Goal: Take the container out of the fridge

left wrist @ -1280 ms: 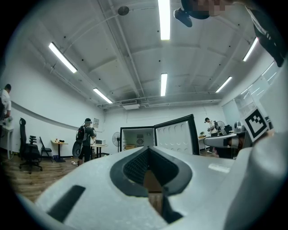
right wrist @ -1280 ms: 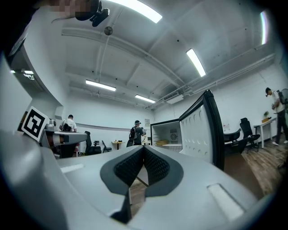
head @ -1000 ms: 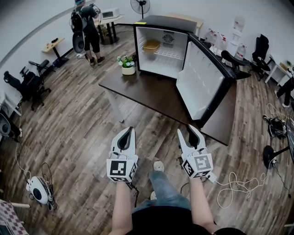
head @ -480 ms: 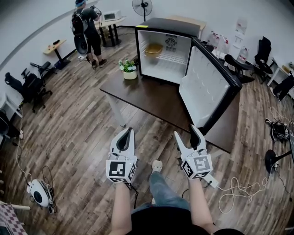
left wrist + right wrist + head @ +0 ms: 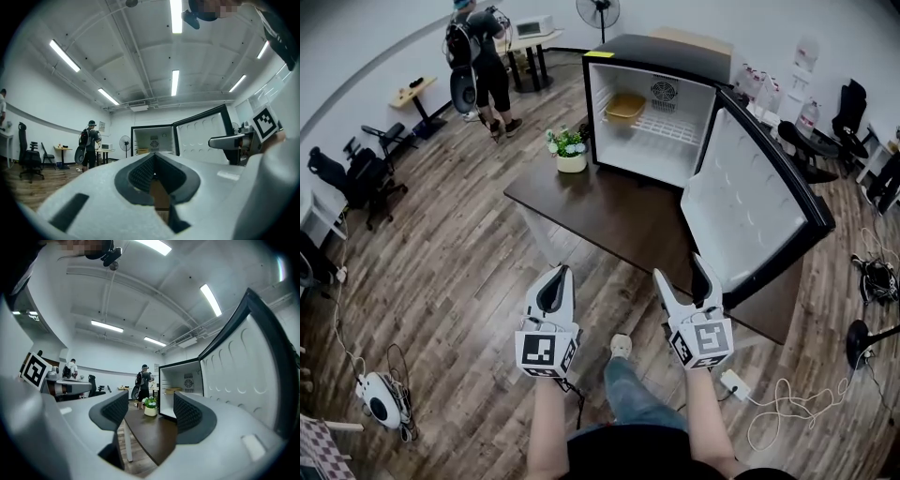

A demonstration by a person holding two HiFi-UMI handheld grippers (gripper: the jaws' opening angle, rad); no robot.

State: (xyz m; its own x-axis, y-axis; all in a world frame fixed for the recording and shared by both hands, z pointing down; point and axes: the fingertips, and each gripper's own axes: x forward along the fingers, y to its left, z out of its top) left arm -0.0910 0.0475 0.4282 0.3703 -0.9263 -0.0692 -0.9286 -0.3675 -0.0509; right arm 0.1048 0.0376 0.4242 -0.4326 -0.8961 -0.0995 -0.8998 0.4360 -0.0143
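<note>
Tan container [image 5: 625, 106]: we logged it on the upper shelf of the fridge [image 5: 670, 54], at our twelve o'clock, untouched. Right gripper [image 5: 682, 272]: jaws had spread from near-closed and were opening, empty, readied for reaching. Left gripper [image 5: 556, 274]: closed, empty. We had stepped nearer.

Far beyond the fingers [image 5: 705, 281], we find the container [image 5: 624, 106] too small to tell its contents, and the fridge door [image 5: 750, 211] hides the desk [image 5: 609, 202] corner behind it.
</note>
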